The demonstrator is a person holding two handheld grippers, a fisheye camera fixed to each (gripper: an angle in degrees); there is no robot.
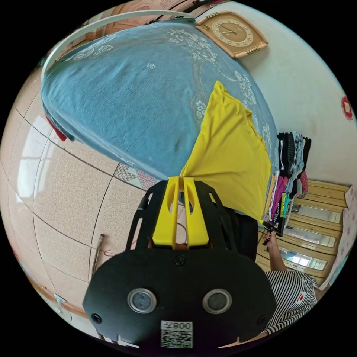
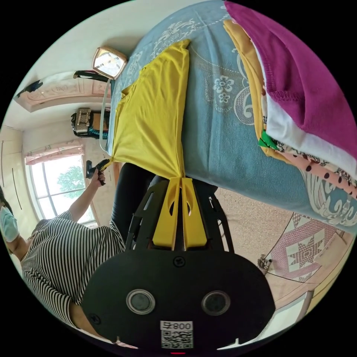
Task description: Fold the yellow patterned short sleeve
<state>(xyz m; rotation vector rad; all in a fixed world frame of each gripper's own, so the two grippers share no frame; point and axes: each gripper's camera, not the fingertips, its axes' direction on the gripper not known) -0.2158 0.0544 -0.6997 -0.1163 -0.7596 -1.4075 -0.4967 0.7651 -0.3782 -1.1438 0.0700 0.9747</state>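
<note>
Both claws clamp opposite corners of the yellow shirt (image 1: pixel 232 156): left claw (image 1: pixel 181 179), right claw (image 2: pixel 181 179), stretching it over the blue bedspread (image 1: pixel 141 96), apparently a bed.

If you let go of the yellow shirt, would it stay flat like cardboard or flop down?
Probably flop: the yellow shirt sags between the left gripper and right gripper. It likely weighs little, since small corner pinches hold it.

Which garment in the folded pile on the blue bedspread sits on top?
The magenta knit garment tops the pile; a white one and a pink dotted one lie beneath it.
</note>
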